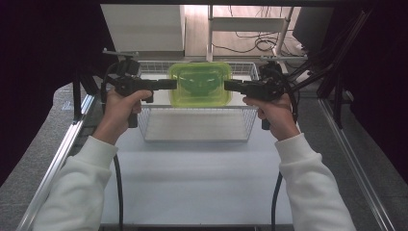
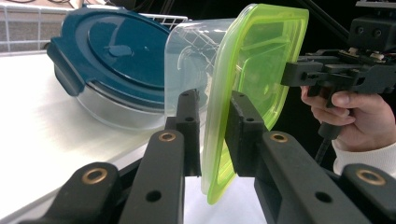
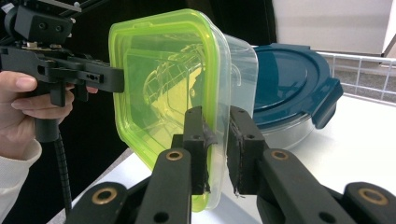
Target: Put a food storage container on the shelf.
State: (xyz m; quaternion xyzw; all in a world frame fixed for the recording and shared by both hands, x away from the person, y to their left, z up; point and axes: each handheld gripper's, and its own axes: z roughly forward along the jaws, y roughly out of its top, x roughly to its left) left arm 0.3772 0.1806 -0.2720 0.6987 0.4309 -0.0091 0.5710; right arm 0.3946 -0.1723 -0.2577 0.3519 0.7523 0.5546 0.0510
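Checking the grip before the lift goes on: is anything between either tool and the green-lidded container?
Nothing visible. The left tool and the right tool each clamp the rim of the green-lidded container directly, on opposite sides. The blue-lidded container sits behind it, clear of both grips.

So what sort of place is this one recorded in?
Probably a lab or workshop recording bench, not a home kitchen: a white table framed by metal rails, loose cables on the floor behind, and a wire basket below a green-lidded food container.
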